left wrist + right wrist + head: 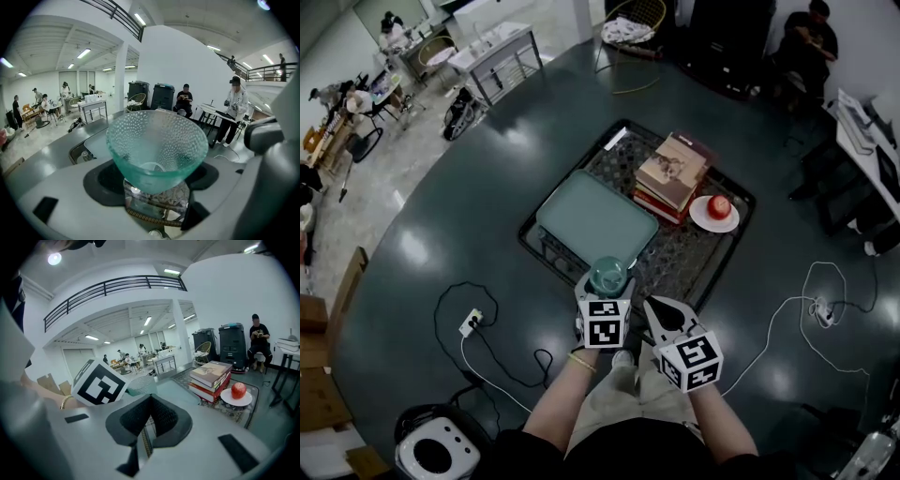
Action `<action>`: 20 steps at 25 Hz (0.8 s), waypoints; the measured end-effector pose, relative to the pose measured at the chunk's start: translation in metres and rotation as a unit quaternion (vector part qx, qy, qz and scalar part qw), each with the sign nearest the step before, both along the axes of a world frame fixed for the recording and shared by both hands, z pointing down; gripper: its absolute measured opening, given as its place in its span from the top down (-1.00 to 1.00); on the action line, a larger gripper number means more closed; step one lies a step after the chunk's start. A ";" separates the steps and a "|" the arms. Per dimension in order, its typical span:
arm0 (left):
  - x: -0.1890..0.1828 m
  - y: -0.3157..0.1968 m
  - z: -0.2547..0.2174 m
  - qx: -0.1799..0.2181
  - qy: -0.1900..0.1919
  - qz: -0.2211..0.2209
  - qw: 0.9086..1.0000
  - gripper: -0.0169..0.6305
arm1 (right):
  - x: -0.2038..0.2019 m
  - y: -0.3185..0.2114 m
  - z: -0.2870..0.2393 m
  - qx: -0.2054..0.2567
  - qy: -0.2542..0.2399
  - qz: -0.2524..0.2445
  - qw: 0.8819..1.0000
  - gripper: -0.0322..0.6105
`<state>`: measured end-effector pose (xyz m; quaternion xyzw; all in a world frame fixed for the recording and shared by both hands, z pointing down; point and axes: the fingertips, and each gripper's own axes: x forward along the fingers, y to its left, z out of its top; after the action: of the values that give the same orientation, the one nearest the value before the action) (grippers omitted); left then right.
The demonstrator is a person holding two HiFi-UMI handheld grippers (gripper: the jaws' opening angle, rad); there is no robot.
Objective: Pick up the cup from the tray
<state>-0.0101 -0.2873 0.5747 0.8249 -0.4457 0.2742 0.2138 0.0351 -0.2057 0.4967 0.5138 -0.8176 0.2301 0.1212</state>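
Forward, left gripper [607, 284] around cup [157, 143]

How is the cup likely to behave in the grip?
Likely stiff: the cup shows a round rim while clamped in the left tongs. Its tapered wall may slip, though the dimples could help. It looks glassy, so possibly fragile.

A dark, glossy round floor [487, 216] filled most of the head view and met pale tiles [356, 187] at the upper left. A gold wire chair [636, 19] stood at top centre (patterned cloth on its seat). In the right gripper view, a railed balcony [117, 285] crossed white walls [220, 291] above ceiling strip lights [147, 320].
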 end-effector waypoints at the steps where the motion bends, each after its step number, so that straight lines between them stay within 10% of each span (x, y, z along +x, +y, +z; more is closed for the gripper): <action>1: -0.001 0.006 -0.003 0.000 0.001 0.002 1.000 -0.18 | -0.001 0.001 -0.001 0.002 0.001 0.000 1.000 0.87; 20: -0.015 0.077 -0.053 0.017 0.025 0.016 0.999 -0.18 | -0.011 0.036 -0.011 0.029 0.022 -0.010 0.999 0.87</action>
<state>-0.0255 -0.2106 0.5215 0.8423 -0.4313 0.2494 0.2059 0.0239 -0.1695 0.4857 0.5135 -0.8263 0.1937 0.1263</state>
